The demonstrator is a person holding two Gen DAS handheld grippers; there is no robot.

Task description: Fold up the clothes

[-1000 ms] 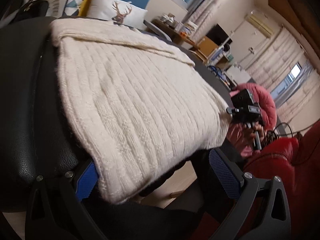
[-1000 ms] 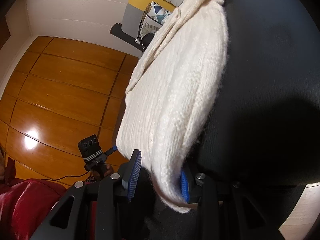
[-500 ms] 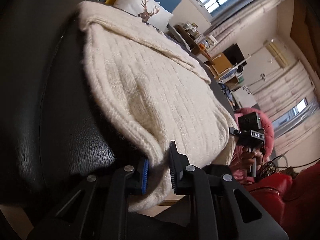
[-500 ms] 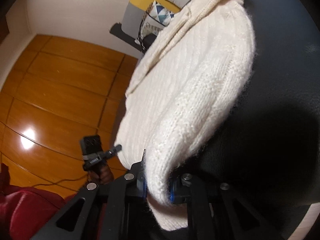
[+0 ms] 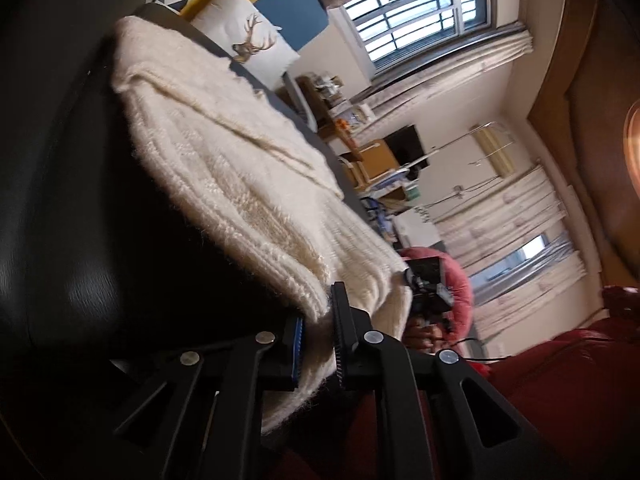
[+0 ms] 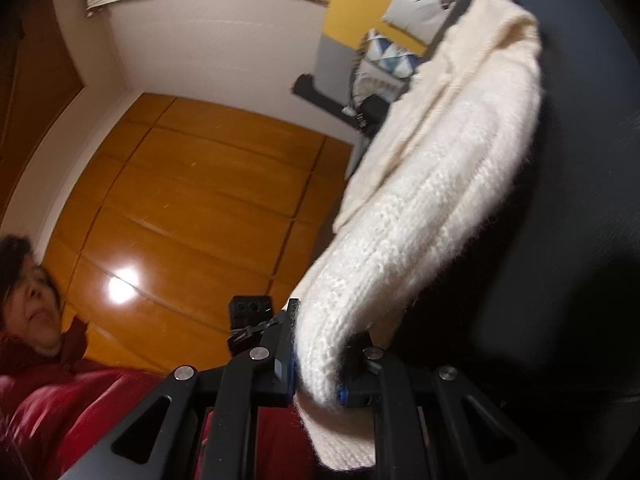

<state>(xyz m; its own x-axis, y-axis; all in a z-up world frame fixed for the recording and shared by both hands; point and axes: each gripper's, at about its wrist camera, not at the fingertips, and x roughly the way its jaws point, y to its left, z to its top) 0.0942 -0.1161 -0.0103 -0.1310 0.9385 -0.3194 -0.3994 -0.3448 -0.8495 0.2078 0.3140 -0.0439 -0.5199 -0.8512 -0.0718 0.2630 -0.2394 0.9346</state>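
Cream ribbed knit sweater (image 5: 256, 184) lies folded across the black leather surface (image 5: 72, 240), its near edge hanging over the rim toward us. We hold both near corners. Our left gripper (image 5: 318, 340) has just been closing and now pinches the knit between its blue pads at one corner. Our right gripper (image 6: 316, 364) has also just closed and clamps the other corner, with cloth bulging above and hanging below its jaws. Beyond the sweater stands a white cushion printed with a deer (image 5: 252, 46). Polished wooden floor (image 6: 180, 208) lies alongside.
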